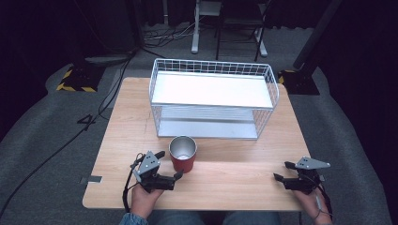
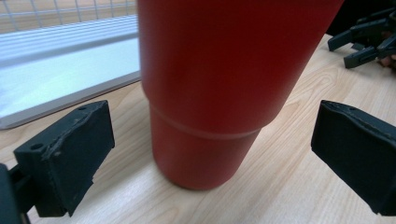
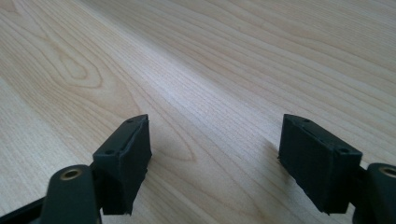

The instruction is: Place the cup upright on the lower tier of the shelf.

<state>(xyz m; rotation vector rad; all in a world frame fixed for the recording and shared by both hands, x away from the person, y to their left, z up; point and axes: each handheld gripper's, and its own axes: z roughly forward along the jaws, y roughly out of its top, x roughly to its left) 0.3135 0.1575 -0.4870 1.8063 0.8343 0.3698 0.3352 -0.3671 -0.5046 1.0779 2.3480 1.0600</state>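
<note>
The bench (image 1: 225, 176) is a pale wood top with rounded corners, standing on grey carpet. A red tumbler (image 1: 183, 153) with a steel inside stands upright on its near middle. Just behind it, a white wire rack (image 1: 213, 98) with two shelves sits on the far half.

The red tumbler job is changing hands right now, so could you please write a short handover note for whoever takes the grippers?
Left gripper: open, jaws either side of the red tumbler, not touching it.
Right gripper: open, holds nothing, low over bare wood at the table's near right.
Tumbler: upright on the table, mouth up, just in front of the white wire rack. Both rack shelves look bare.
Done: left gripper lined up on the tumbler.
Left: close on it and lift; a rack shelf seems the likely place for it.
</note>
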